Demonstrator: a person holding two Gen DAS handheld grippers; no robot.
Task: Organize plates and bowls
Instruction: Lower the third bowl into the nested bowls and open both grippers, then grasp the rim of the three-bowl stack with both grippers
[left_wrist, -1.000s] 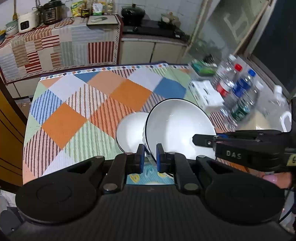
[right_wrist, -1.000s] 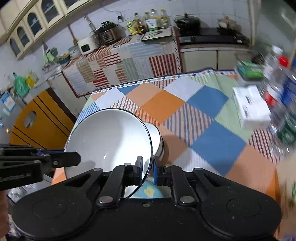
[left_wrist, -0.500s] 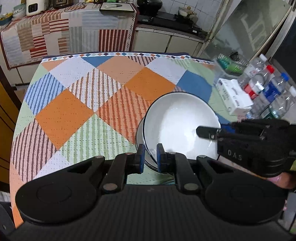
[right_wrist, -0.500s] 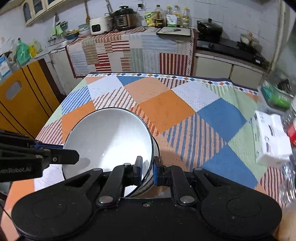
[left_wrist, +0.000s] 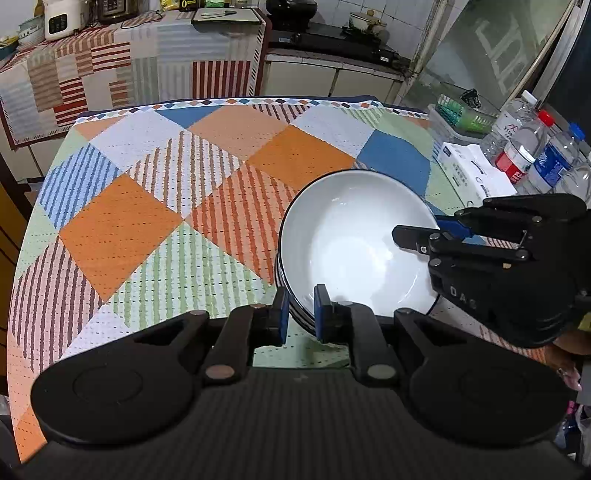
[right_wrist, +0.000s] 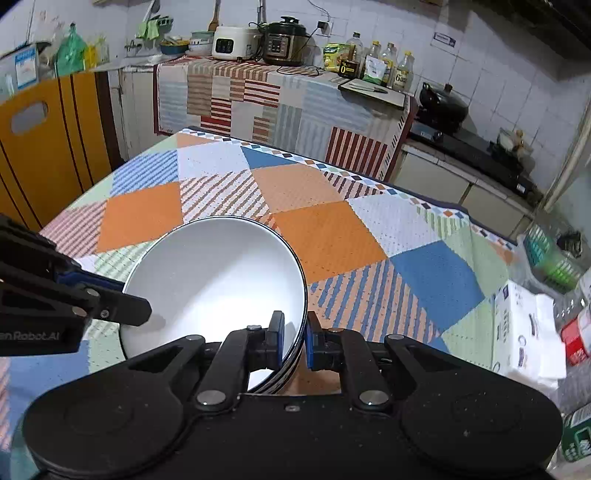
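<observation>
A white bowl (left_wrist: 354, 243) is sitting nested in a stack of bowls (left_wrist: 291, 306) on the counter (left_wrist: 147, 206), near its front edge, left of the tissue pack (left_wrist: 472, 170). Round, it has no long axis; its mouth is facing up, tilted slightly away from the pack. The left claw (left_wrist: 300, 314) is clamping its near-left rim. The right claw (right_wrist: 294, 334) is clamping the rim on the side nearer the pack.

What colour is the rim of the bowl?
The bowl is white with a thin dark rim, clearest in the right wrist view.
</observation>
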